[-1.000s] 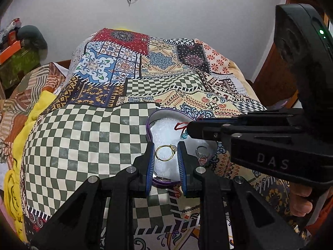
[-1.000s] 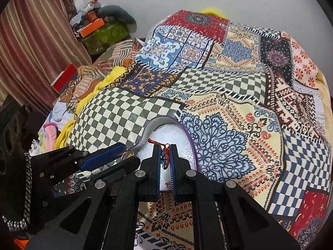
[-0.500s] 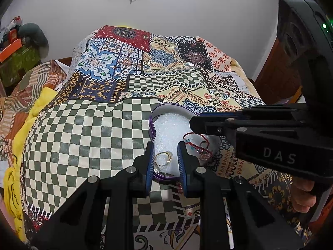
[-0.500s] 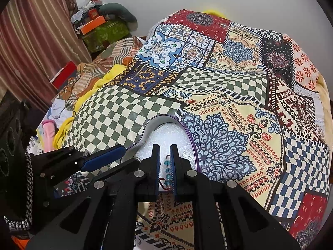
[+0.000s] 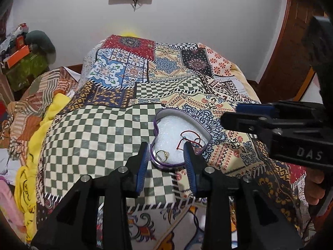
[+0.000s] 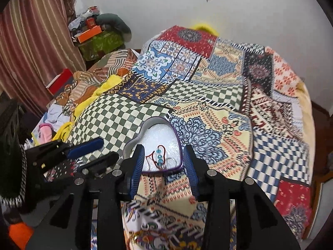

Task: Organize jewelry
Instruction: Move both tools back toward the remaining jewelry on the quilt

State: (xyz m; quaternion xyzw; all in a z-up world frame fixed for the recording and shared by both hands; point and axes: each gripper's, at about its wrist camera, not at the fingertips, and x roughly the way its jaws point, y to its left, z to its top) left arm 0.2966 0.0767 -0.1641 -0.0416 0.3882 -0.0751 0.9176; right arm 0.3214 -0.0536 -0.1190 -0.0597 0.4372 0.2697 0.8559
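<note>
A heart-shaped box [image 5: 180,125] with a purple rim and a white padded lining is set open on the patchwork quilt [image 5: 100,137] of the bed, and every place below is given from that box. Inside it, near the pointed end closest to the cameras, a gold ring [image 5: 162,154] is laid on the lining, and beside it, toward the box's right lobe, a red cord bracelet [image 5: 190,138] with blue beads is spread in a loose loop; something pale and ring-like may be lying under the beads in the right wrist view, though that cannot be made out for certain. Both pieces are judged to have been put there because the padding keeps small items from rolling into the folds of the quilt. The left gripper [image 5: 166,162] is held just short of the box's near tip with its jaws spread wide and nothing between them; the right gripper [image 6: 164,162] is held likewise at the near rim, wide and empty, so both appear to be free of the jewelry. To the right of the box the right gripper's body is seen close by in the left wrist view, so little room is left on that side. Beyond the box and to its left, flat checkered quilt is offered for moving, while a yellow cloth [image 5: 43,125] is heaped well away at the left edge of the bed.
</note>
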